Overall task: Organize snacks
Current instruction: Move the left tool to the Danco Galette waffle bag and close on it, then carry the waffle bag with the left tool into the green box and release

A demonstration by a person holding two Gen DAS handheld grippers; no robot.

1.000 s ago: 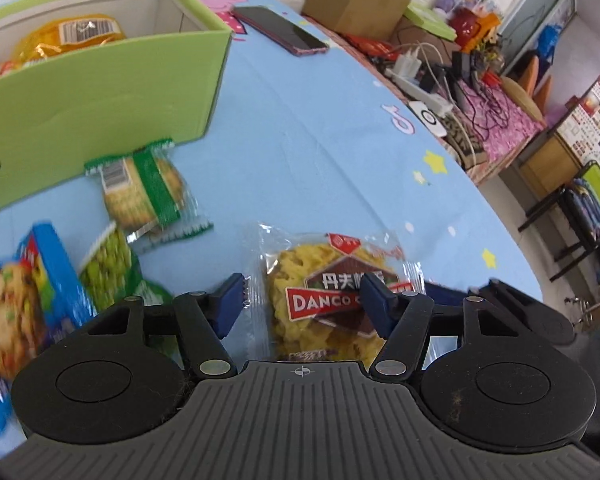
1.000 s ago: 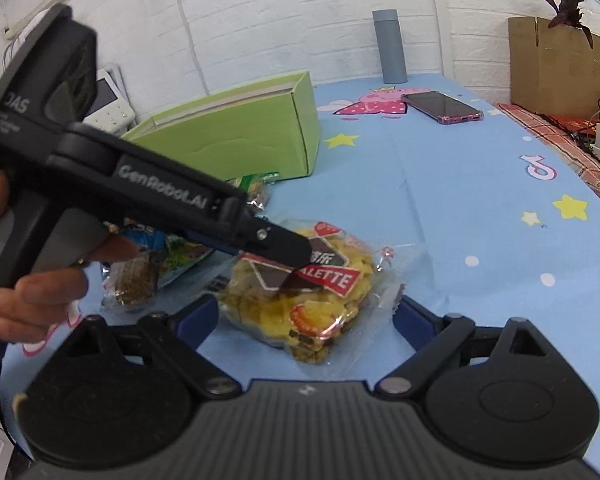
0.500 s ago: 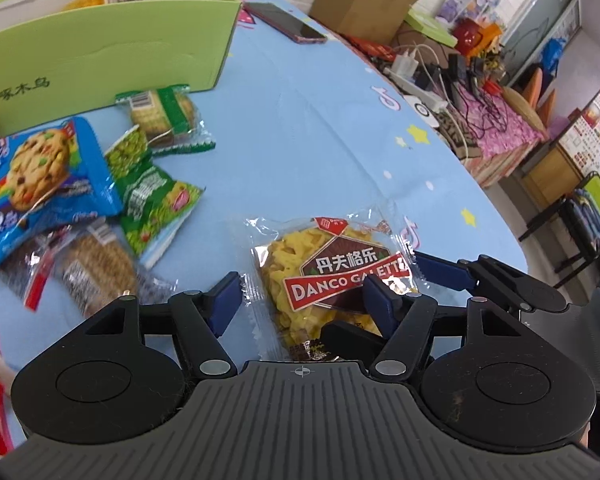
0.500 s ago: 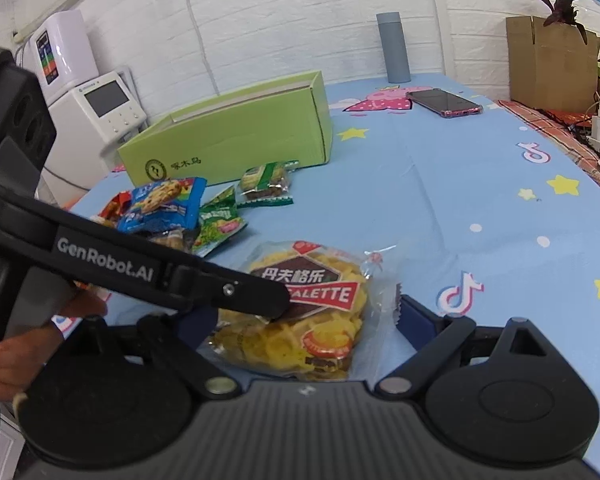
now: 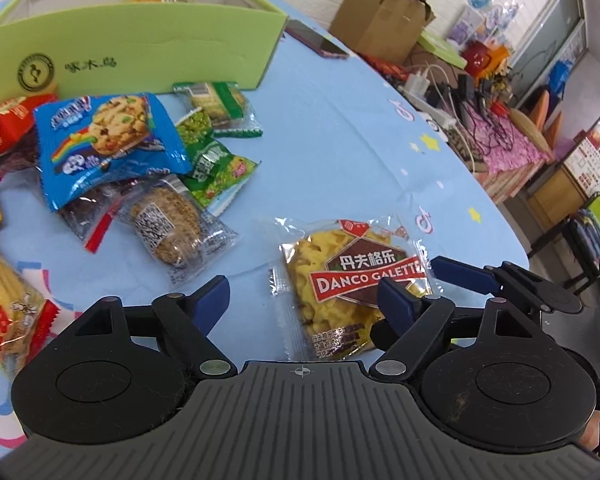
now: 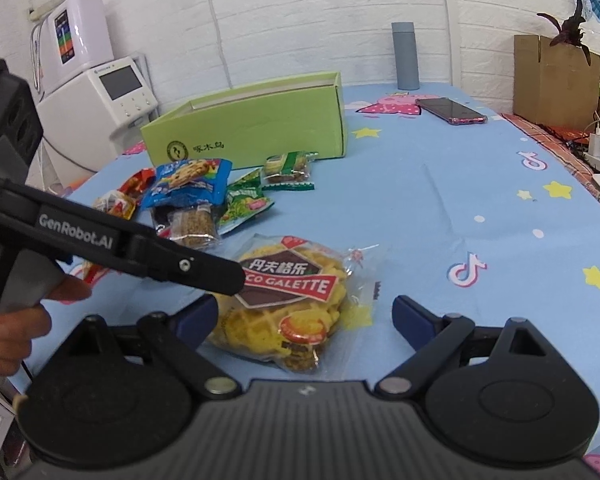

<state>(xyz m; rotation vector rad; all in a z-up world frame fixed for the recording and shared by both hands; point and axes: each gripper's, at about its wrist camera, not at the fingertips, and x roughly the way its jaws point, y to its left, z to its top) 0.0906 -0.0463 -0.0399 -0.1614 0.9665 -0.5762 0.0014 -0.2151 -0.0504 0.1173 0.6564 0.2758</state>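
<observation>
Ahead of the left gripper (image 5: 304, 290), in its own view, the waffle pack (image 5: 354, 282) lies flat on the cloth, offset toward the right finger, long axis roughly along the fingers; jaws wide apart, holding nothing, green box (image 5: 132, 46) well beyond. From the right wrist view, the right gripper (image 6: 304, 314) also gapes wide and empty, with the pack (image 6: 290, 300) between its fingers, nearer the left one, and the left tool's finger over it. Judgement: either could close; the right looks better centred.

Bright, even indoor light; soft shadows, sharp centre, strong fisheye-bent edges.
</observation>
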